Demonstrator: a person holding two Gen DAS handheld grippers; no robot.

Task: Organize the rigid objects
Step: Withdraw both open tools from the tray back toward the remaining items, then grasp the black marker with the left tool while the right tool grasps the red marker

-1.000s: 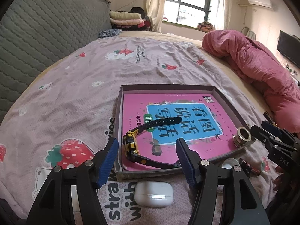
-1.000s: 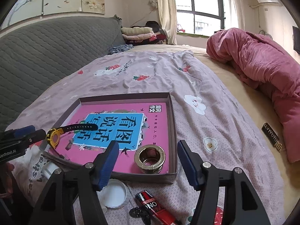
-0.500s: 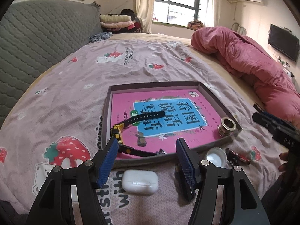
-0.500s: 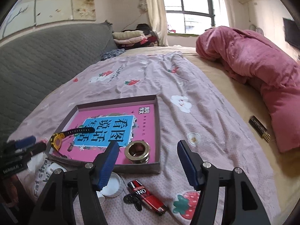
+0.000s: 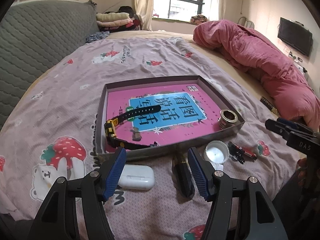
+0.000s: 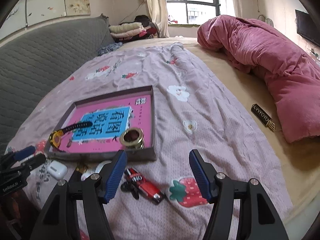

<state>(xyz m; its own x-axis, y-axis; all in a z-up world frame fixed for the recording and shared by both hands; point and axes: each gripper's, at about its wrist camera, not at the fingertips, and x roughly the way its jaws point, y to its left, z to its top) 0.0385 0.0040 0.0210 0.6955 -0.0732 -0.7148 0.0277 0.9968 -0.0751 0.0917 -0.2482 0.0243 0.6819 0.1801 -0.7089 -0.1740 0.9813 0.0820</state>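
Observation:
A shallow box tray [image 5: 101, 110] with a pink book cover inside lies on the bedspread; it also shows in the right wrist view [image 6: 153, 108]. In it lie a black-and-yellow watch [image 5: 112, 129] and a brass ring [image 5: 228, 118]. In front of the tray lie a white earbud case [image 5: 138, 177], a dark stick-shaped object [image 5: 183, 175], a white lid [image 5: 217, 153] and a red lighter [image 5: 245, 152]. My left gripper [image 5: 156, 170] is open and empty above the case and the dark object. My right gripper [image 6: 158, 175] is open and empty above the red lighter [image 6: 146, 186].
A pink duvet [image 6: 270, 60] is heaped along the right side of the bed. A black-and-gold bar [image 6: 263, 118] lies beside it. A grey quilted headboard [image 5: 40, 38] runs along the left. Folded clothes [image 5: 114, 19] sit at the far end.
Both grippers have pulled back and up from the tray. The dark stick-shaped object has come into the left wrist view. Both stay open.

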